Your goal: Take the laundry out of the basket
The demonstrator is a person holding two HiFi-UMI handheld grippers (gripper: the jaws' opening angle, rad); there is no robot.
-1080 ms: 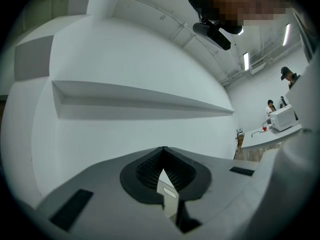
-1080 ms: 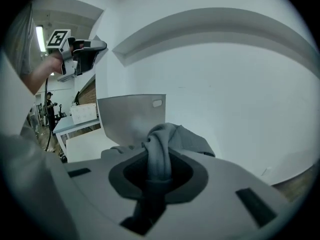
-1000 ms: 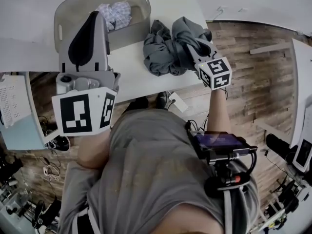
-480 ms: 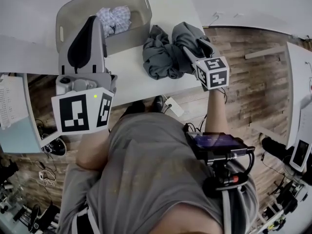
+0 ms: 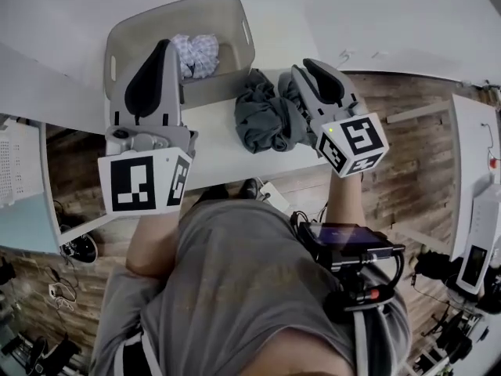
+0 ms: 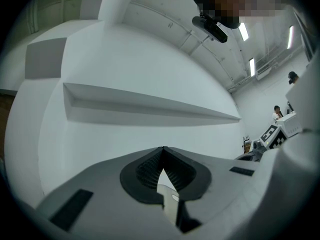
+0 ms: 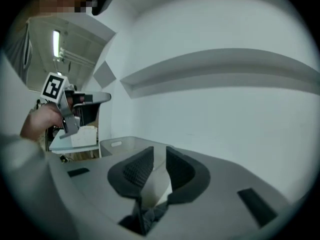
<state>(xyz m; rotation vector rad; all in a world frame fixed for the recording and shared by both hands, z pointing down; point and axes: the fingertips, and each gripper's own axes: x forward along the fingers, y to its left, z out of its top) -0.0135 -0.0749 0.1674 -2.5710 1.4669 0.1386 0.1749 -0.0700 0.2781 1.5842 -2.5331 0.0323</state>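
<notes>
The left gripper is hovering pinched together and empty by the basket, where 1 patterned garment is lying. The right gripper, jaws just closing to a narrow gap, is holding nothing above the grey clothes heaped near the table's front edge.

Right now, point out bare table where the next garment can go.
Free: the table strip bordered by the laundry basket, the near edge and the gray clothes heap. Crowded: right of the basket, where that heap lies.
</notes>
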